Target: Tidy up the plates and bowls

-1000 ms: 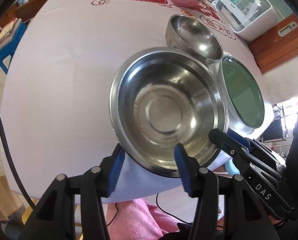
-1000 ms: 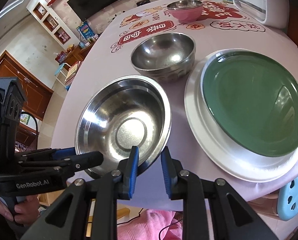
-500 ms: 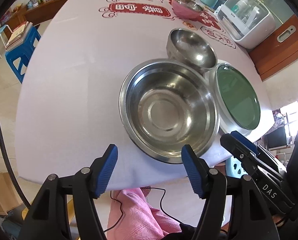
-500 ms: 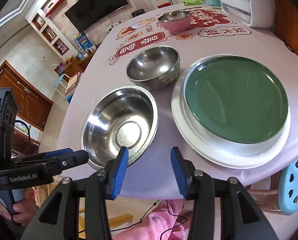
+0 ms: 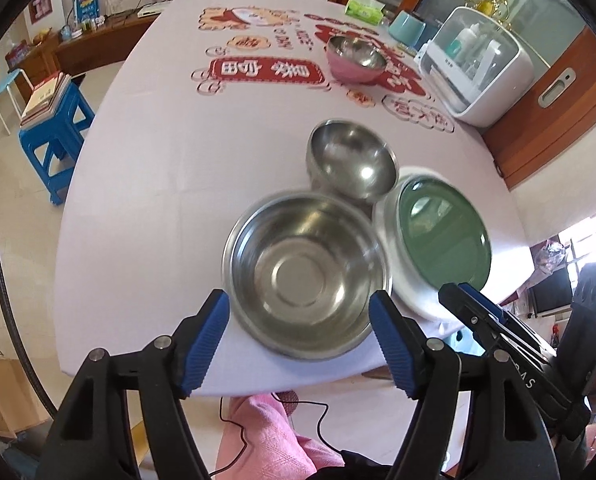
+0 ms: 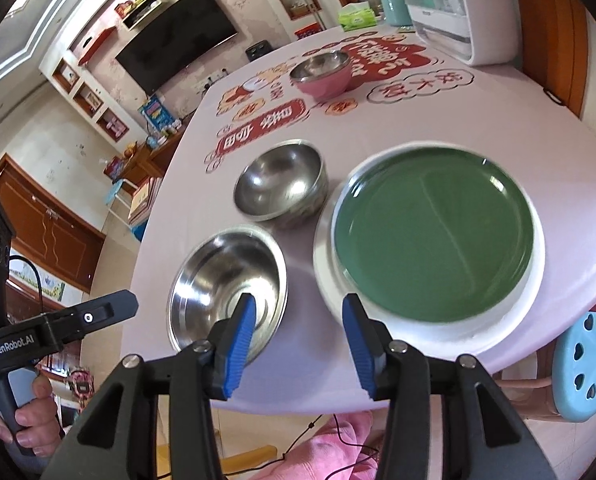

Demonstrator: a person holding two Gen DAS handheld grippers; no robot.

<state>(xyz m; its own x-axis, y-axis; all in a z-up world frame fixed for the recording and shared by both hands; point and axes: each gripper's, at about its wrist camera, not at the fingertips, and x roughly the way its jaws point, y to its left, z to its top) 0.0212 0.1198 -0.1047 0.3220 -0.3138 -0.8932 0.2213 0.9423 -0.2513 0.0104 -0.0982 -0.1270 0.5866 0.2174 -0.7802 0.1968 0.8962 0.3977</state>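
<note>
pale cloth-covered table (image 5: 145, 200) w/ 2 round shiny steel bowls (image 5: 306, 276), glossy green plate (image 6: 434, 236)

A living room is seen around a large table (image 5: 145, 184) covered by a pale lilac cloth printed with red and orange cartoon banners. On the far wall (image 6: 233, 12) a dark flat television (image 6: 177, 40) is mounted, flanked by white recessed shelves (image 6: 85, 92) trimmed in red. Low brown wooden cabinets (image 6: 45, 224) are set along the side wall. The floor (image 5: 13, 216) is laid with light beige tiles. A blue plastic stool (image 5: 53, 136) stacked with books is placed beside the table, and a light blue stool (image 6: 590, 360) with heart-shaped holes is seen at the near corner. Bright daylight is let in through a window (image 5: 586, 240) at one side.
</note>
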